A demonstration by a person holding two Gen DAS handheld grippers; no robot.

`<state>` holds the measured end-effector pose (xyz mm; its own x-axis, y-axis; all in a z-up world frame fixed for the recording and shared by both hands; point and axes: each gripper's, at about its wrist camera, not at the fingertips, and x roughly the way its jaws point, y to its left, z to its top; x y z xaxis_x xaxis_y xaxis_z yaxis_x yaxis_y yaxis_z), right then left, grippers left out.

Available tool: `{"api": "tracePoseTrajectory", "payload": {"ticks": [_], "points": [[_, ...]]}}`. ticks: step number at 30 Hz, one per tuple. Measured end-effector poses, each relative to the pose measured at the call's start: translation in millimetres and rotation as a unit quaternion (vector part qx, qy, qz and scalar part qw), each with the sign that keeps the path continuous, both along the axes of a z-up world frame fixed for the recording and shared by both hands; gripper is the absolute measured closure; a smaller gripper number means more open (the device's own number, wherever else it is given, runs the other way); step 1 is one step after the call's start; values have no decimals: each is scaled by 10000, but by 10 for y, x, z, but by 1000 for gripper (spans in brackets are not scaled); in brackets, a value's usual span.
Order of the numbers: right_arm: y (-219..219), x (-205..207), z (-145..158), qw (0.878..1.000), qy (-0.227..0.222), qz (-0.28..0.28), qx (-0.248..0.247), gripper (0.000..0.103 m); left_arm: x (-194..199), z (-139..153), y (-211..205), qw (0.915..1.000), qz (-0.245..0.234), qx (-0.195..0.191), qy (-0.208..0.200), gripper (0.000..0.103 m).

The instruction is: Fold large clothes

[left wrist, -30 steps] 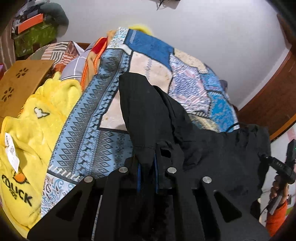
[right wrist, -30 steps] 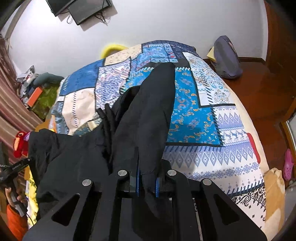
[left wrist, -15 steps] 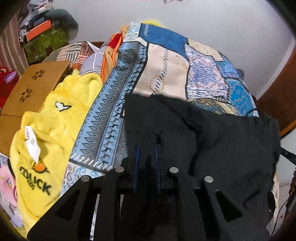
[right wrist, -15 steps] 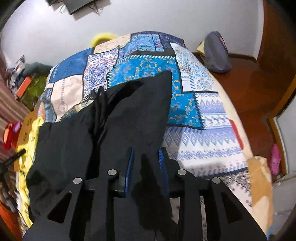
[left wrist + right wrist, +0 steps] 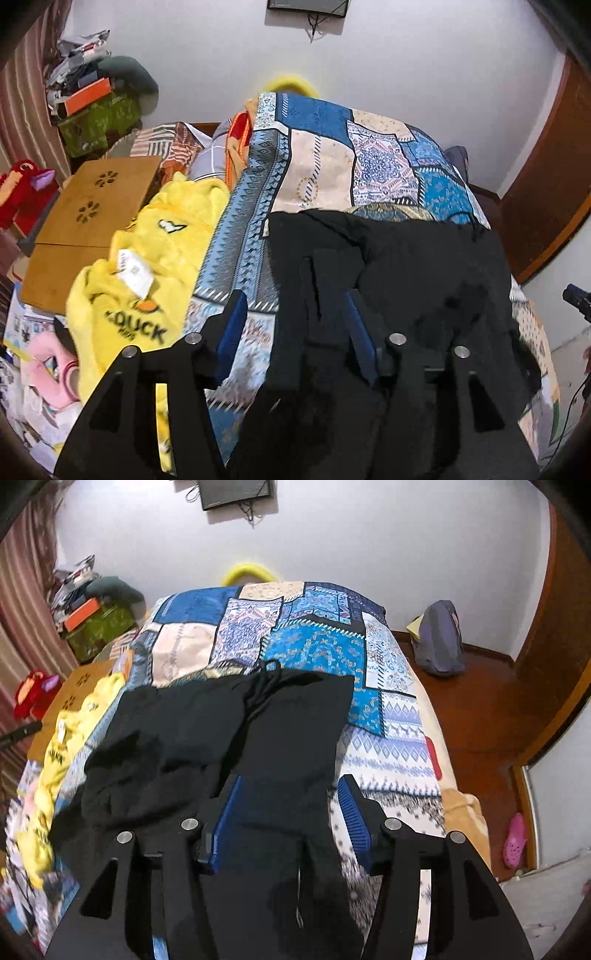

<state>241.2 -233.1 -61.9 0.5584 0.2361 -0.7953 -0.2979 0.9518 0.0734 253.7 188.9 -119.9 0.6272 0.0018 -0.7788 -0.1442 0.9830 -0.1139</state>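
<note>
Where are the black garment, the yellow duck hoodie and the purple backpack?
black garment [image 5: 295, 716]: right wrist view, its flat upper panel.
yellow duck hoodie [image 5: 147, 258]: left wrist view, its chest near the tag.
purple backpack [image 5: 439, 638]: right wrist view, its front.

The left gripper is built of matte black plates with triangular cut-outs, joined by round silver screw heads, and each of its two fingers carries a blue ribbed pad on the inner face. The right gripper has the same make: black angular linkage arms with triangular openings, four silver screws across the top, and blue ribbed pads lining its fingers.
</note>
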Motion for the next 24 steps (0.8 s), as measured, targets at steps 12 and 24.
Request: {"api": "tracePoseTrajectory", "payload": {"ticks": [12, 24], "points": [[-310, -451, -434, 9969, 673, -344, 210, 54, -680, -684, 232, 9949, -38, -318, 952, 38], [-787, -549, -1030, 9805, 1581, -1073, 470, 54, -932, -1681, 322, 9715, -165, -1250, 2009, 38]]}}
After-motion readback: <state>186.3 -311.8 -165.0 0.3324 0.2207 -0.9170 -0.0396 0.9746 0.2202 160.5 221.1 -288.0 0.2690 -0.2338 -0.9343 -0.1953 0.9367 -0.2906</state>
